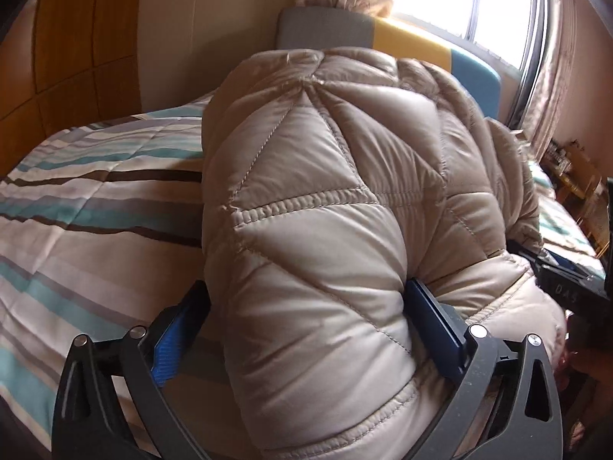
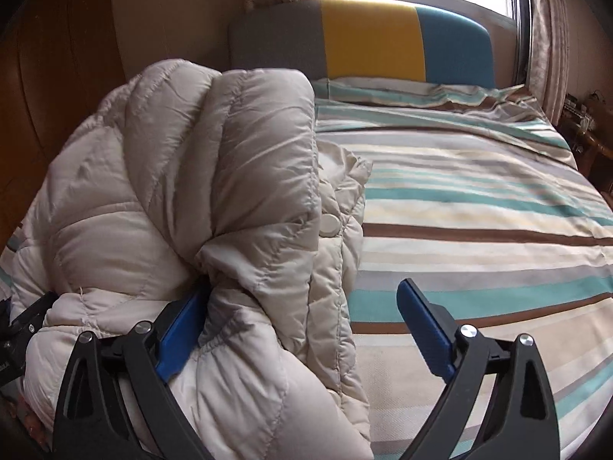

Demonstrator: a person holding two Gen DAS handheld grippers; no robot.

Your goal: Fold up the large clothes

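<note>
Left wrist view: puffer jacket (image 1: 325,191) bulges between the left hand-held gripper's (image 1: 306,326) wide-open jaws — apparently unpinched; right hand-held gripper (image 2: 306,329), also wide open, flanks its right edge.

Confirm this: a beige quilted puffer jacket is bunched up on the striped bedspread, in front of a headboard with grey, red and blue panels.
Not quite. The headboard's middle panel is yellow, not red; the right wrist view shows grey, yellow and blue panels. The rest holds: the beige quilted puffer jacket is bunched up on the striped bedspread.
</note>
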